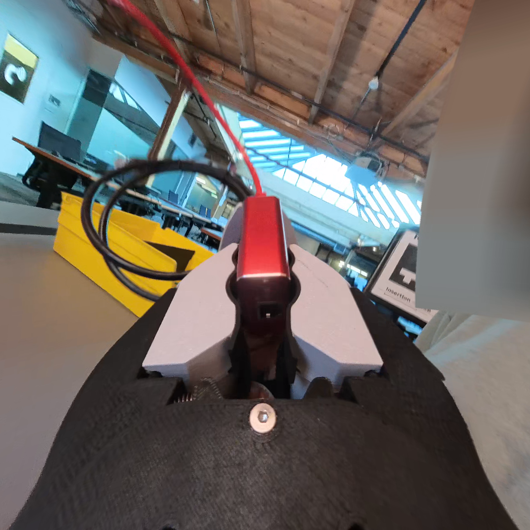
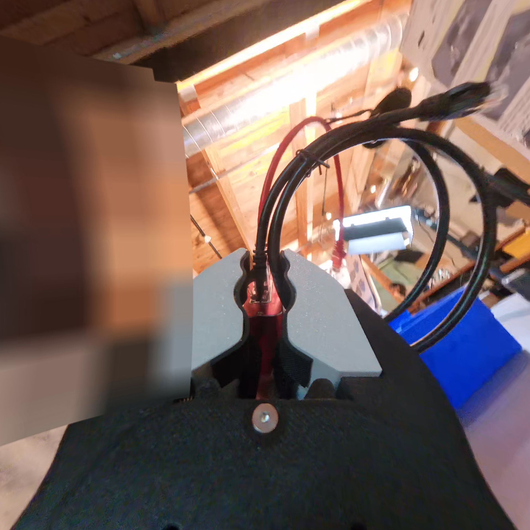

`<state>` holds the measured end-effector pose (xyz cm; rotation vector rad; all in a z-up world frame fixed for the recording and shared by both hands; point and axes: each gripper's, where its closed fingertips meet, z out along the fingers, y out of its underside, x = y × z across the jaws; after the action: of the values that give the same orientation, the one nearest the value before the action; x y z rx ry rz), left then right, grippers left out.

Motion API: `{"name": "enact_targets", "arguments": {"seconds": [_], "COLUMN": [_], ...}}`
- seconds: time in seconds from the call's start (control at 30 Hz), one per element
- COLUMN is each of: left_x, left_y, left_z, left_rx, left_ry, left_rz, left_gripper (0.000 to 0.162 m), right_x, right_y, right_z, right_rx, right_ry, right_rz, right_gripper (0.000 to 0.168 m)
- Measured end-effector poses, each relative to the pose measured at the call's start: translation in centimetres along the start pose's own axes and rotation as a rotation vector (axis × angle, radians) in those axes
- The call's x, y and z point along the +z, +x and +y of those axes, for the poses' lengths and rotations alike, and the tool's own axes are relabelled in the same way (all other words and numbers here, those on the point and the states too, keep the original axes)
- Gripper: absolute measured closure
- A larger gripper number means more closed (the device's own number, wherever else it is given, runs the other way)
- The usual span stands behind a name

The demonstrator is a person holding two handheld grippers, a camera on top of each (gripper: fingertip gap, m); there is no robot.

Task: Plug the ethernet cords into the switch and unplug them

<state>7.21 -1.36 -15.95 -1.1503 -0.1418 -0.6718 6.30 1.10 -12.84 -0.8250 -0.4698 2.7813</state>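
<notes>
Switch (image 1: 262, 252) between fingers (image 1: 198, 309)

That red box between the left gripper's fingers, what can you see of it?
The red box is a small, glossy block, metallic-looking, with rounded edges. It stands lengthwise between the left gripper's grey fingers, clamped on both sides. A red cord leaves its far end and arcs upward. Its near, darker face shows a small square opening.
</notes>
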Motion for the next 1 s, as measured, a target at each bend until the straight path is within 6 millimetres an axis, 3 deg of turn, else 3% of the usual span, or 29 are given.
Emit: {"name": "enact_targets", "arguments": {"seconds": [0.1,0.17,0.3,0.37,0.4,0.53,0.77,1.0], "left_x": [-1.0,-1.4,-1.7,-1.7,-1.7,-1.4,-0.7,-0.7], "left_y": [-0.2,-0.2,-0.5,-0.5,-0.5,-0.1,0.7,0.9], "left_z": [-1.7,-2.4,-2.7,-2.7,-2.7,-2.2,-0.9,-1.0], "left_rx": [-0.095,-0.132,-0.190,-0.186,-0.179,-0.157,-0.128,-0.141], "left_ry": [0.083,0.131,0.165,0.161,0.157,0.125,0.041,0.037], "left_rz": [0.039,0.060,0.074,0.069,0.071,0.082,0.110,0.126], "left_gripper": [0.134,0.134,0.134,0.133,0.133,0.133,0.133,0.133], "right_x": [-0.4,-1.2,-2.3,-1.8,-1.5,-1.2,-1.2,-2.0], "right_y": [0.8,1.3,0.3,-1.4,-1.7,-0.8,-0.9,-1.4], "right_z": [1.1,0.4,-0.8,-0.1,0.4,2.2,2.9,3.2], "right_rx": [0.004,-0.127,-0.368,-0.432,-0.443,-0.363,-0.256,-0.246], "right_ry": [-0.195,-0.285,-0.436,-0.485,-0.513,-0.601,-0.613,-0.737], "right_rz": [0.068,0.161,0.272,0.226,0.221,0.245,0.174,0.105], "right_gripper": [0.140,0.124,0.129,0.144,0.142,0.132,0.149,0.151]}}
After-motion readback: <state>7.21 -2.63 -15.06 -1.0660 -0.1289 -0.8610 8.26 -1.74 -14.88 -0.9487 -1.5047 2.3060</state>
